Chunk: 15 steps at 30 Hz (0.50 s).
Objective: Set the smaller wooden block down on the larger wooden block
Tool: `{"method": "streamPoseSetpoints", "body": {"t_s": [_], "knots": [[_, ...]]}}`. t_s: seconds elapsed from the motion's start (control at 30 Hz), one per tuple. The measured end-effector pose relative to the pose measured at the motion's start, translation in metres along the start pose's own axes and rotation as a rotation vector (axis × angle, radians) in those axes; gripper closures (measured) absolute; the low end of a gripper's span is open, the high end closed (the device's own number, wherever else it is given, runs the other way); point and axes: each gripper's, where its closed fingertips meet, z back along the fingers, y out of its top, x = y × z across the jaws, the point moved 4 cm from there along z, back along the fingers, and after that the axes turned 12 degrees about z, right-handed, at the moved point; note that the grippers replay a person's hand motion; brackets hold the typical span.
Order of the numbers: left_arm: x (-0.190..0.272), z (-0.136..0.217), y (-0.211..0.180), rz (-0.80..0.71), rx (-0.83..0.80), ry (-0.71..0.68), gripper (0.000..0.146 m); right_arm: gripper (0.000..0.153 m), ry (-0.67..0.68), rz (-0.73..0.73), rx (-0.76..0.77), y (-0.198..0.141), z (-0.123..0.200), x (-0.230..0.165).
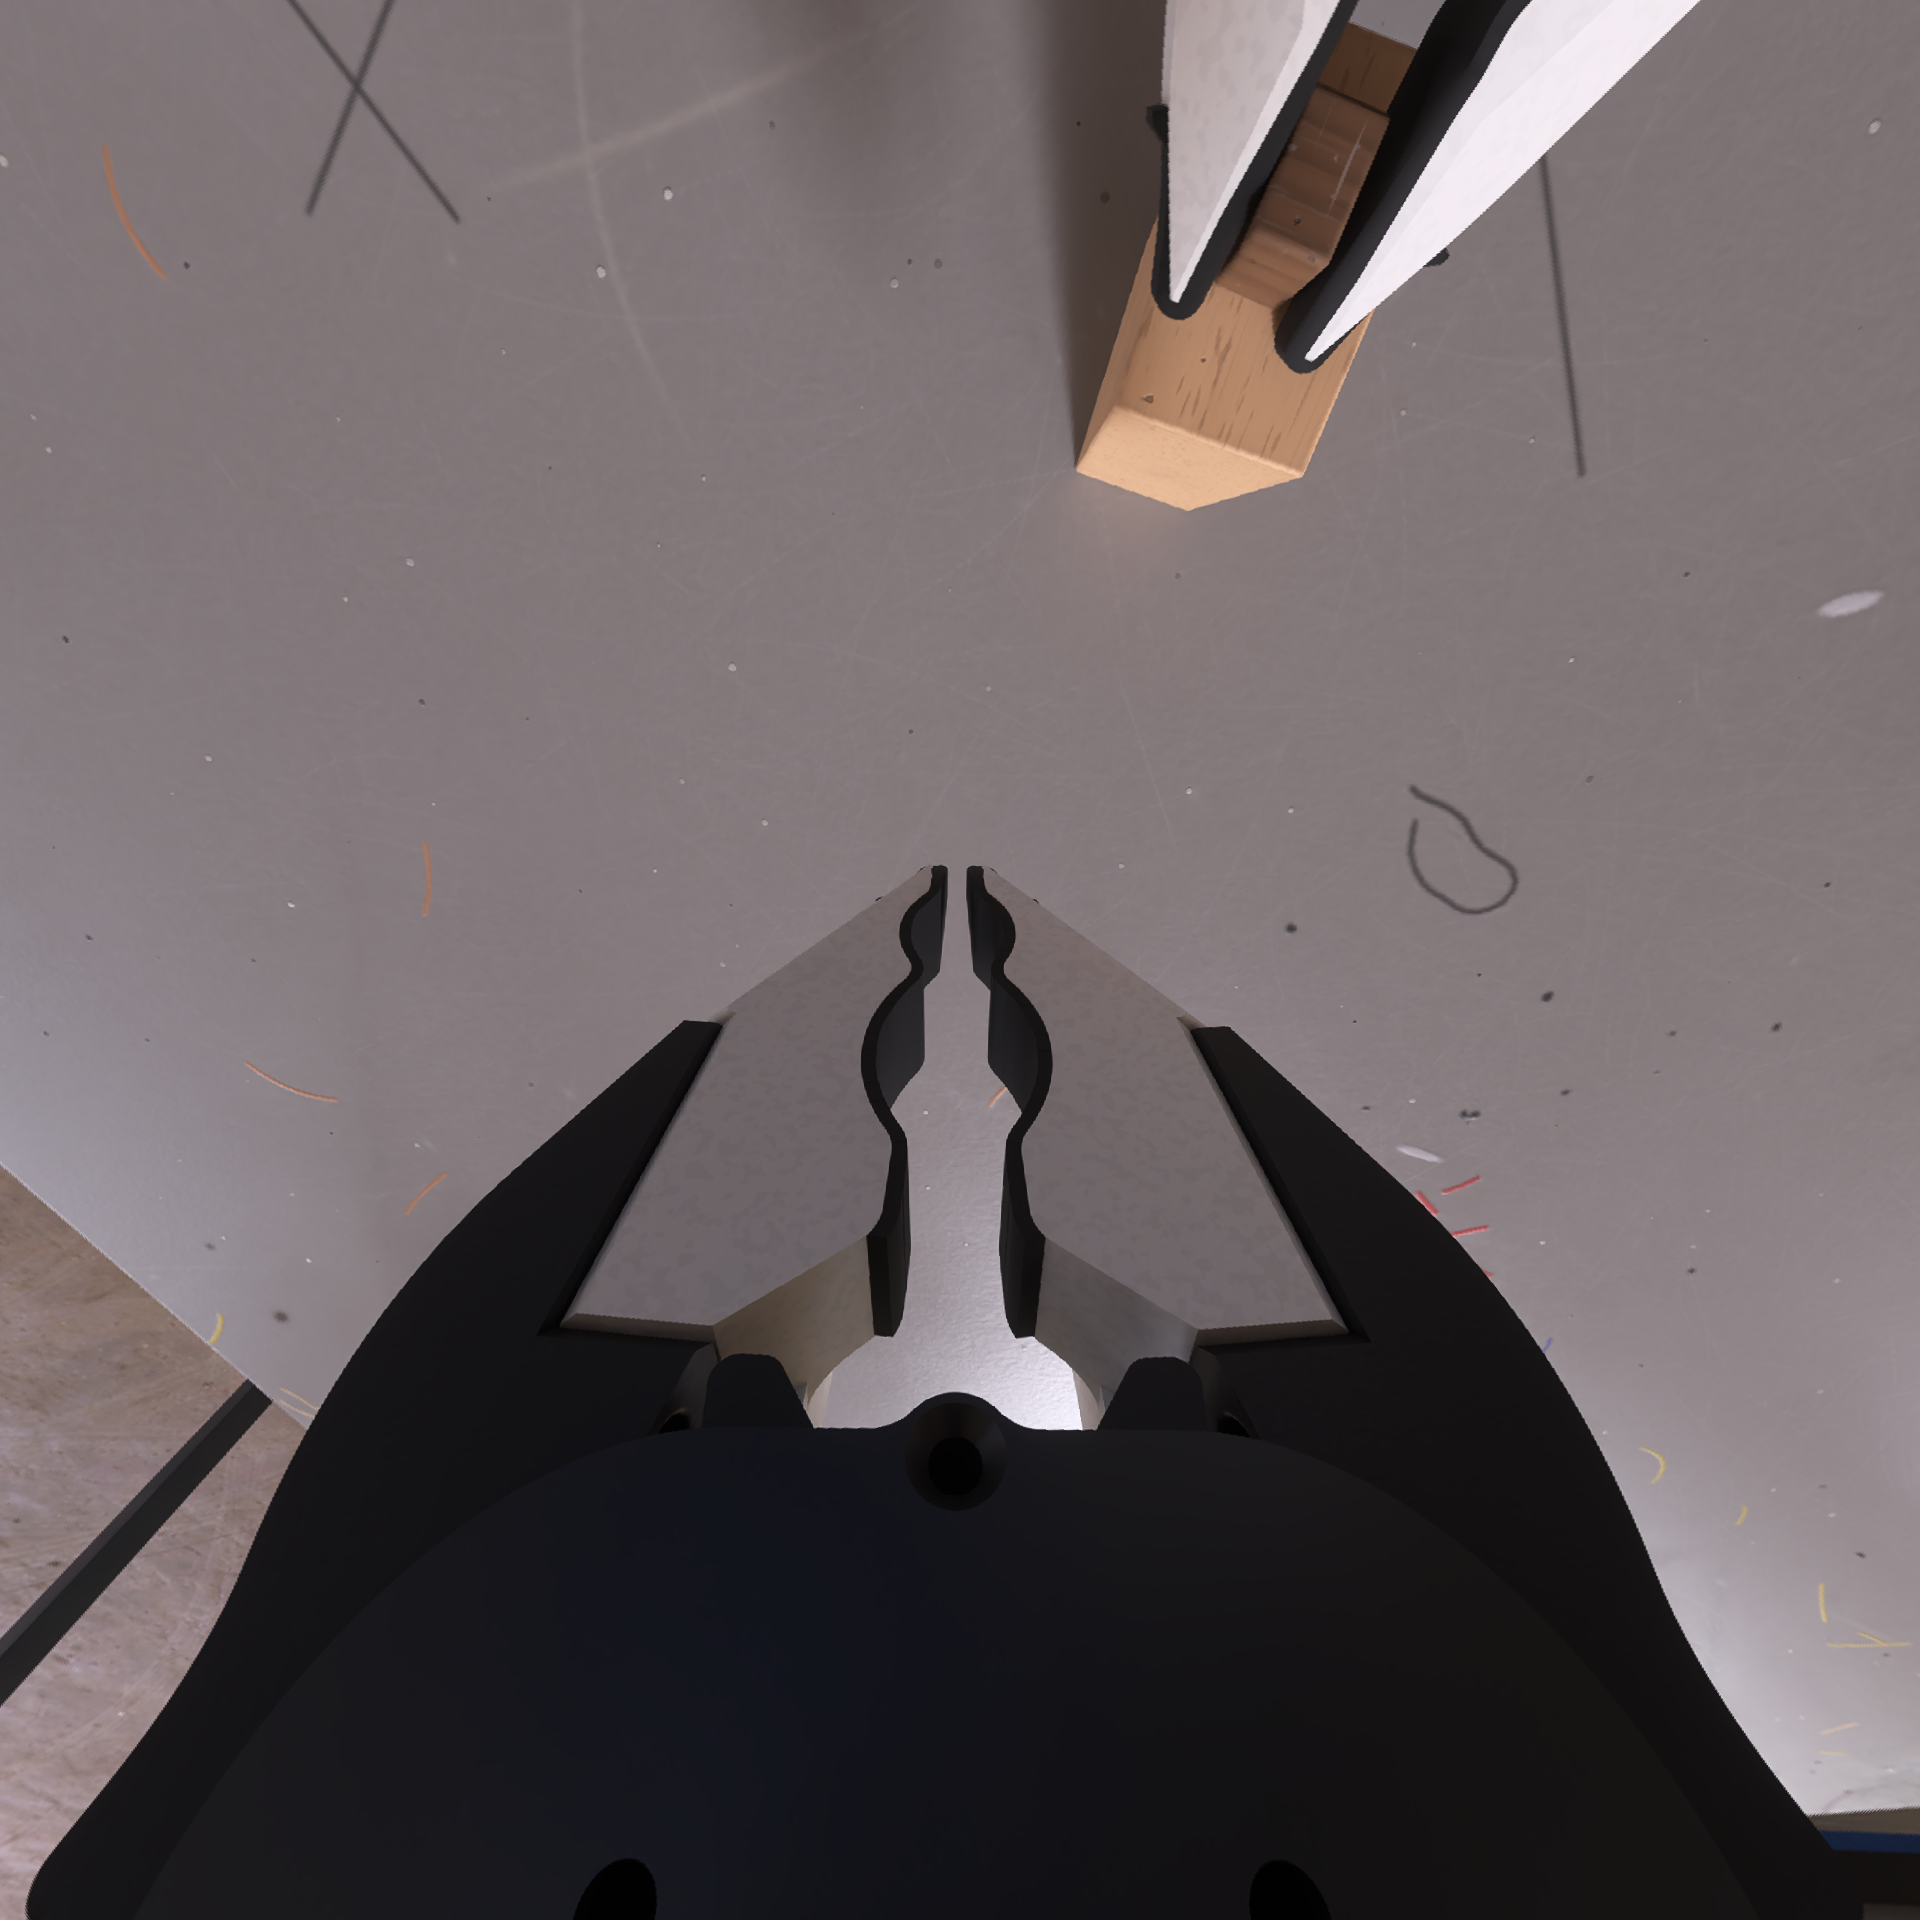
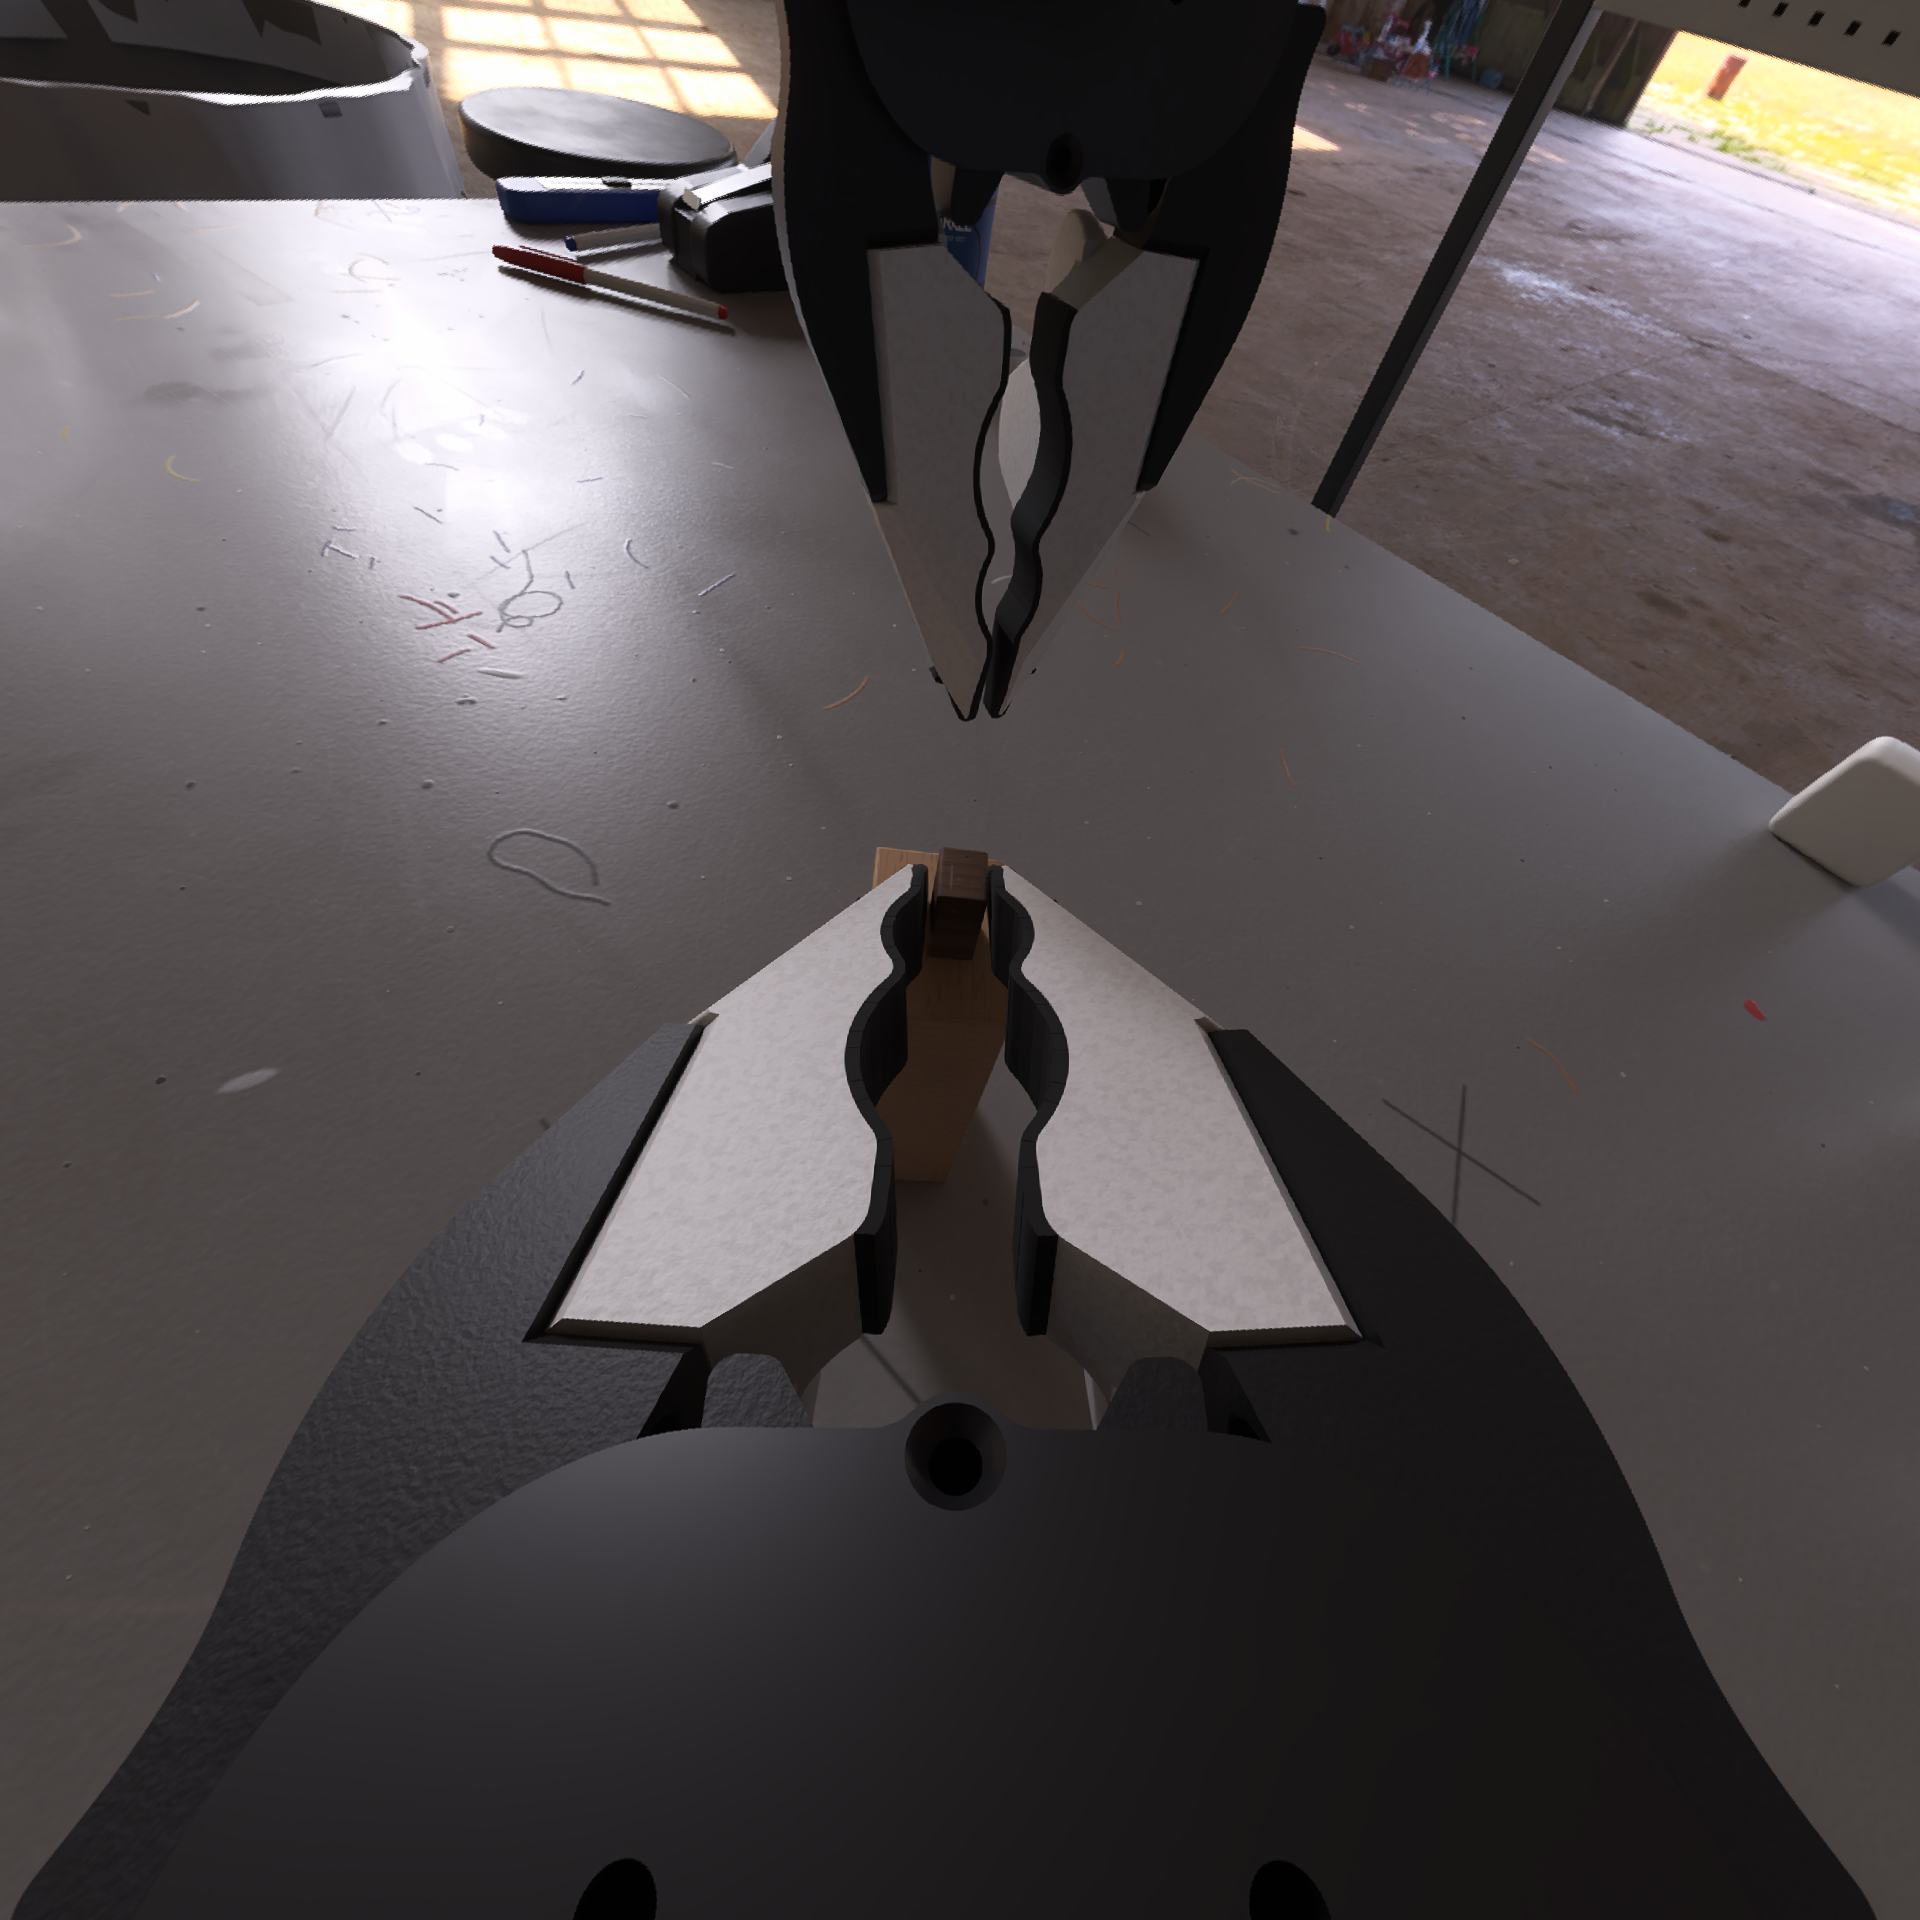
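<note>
Grey and scuffed, the table is lying under both grippers, its top carrying pen scribbles, a drawn cross and small coloured marks, none of them readable as writing. Beyond its far edge a concrete floor is catching patches of sunlight.

At the far side of the table a red pen, a blue object and a round black disc are lying together; any label on them is too small to read. A white rounded block is sitting near the right edge.

The right gripper is reaching down over the larger wooden block, which is lying flat on the table, pale and long. Between its fingers the smaller wooden block, darker brown, is sitting at the level of the larger block's top face; whether it is touching that face cannot be told. The jaws are standing close against its two sides, seemingly gripping it.

The left gripper is hovering above bare table near the blocks, facing the right one, its jaws nearly closed with only a thin slit between the tips and nothing held.
</note>
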Motion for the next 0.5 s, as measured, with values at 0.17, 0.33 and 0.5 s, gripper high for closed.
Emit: {"method": "streamPoseSetpoints", "body": {"t_s": [0.17,0.33,0.5], "knots": [[0.0009,-0.0013,0.0017,-0.008,0.005,0.016,0.142,0.140,0.003,-0.002,-0.004,0.0001,-0.0002,0.0007],[0.0005,-0.0017,0.0015,-0.007,0.019,0.016,0.142,0.139,0.001,-0.002,-0.005,-0.0001,0.0000,0.0011],[0.0003,-0.0017,-0.0036,0.000,0.075,0.021,0.142,0.139,-0.004,-0.003,-0.002,-0.0004,0.0003,0.0014]]}}
